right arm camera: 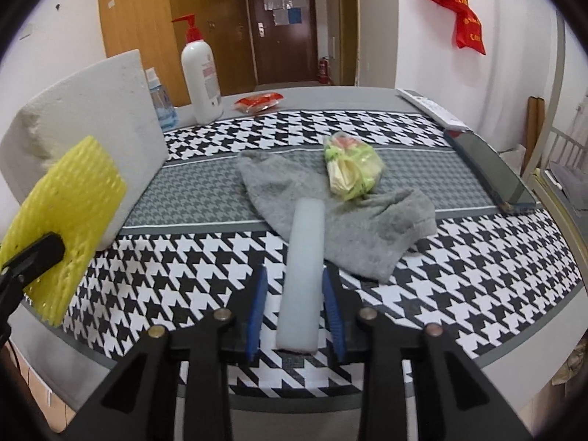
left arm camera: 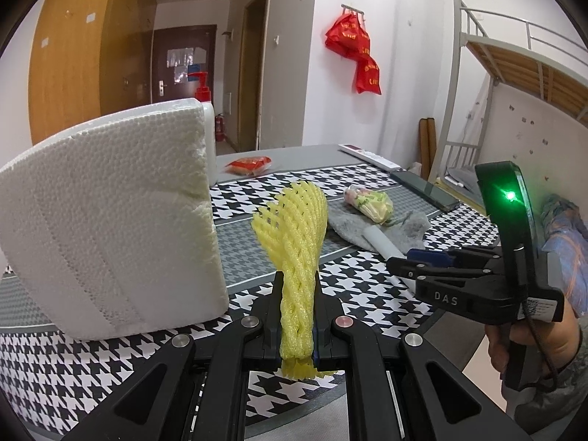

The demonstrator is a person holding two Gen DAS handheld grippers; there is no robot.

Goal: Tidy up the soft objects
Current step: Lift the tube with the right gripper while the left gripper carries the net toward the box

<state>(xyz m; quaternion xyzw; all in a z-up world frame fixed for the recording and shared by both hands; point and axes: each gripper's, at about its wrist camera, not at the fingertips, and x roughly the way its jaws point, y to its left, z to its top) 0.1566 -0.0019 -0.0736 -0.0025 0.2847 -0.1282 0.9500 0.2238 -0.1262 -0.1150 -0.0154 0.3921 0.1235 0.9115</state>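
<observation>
My left gripper [left arm camera: 297,286] is shut on a yellow foam net sleeve [left arm camera: 294,228] and holds it above the houndstooth table; the sleeve also shows at the left of the right wrist view [right arm camera: 66,220]. My right gripper [right arm camera: 296,294] is open, its blue-padded fingers on either side of a white foam strip [right arm camera: 303,264] that lies on the table with a gap on each side. The strip's far end rests on a grey sock [right arm camera: 352,213]. A crumpled green-yellow plastic bag [right arm camera: 351,167] lies on the sock's far side. A big white styrofoam block [left arm camera: 110,220] stands at the left.
A white pump bottle [right arm camera: 200,73], a small blue bottle [right arm camera: 160,99] and a red packet [right arm camera: 259,102] stand at the back. A white remote [right arm camera: 430,108] and a dark phone [right arm camera: 488,169] lie along the right edge. The table edge [right arm camera: 367,393] is close.
</observation>
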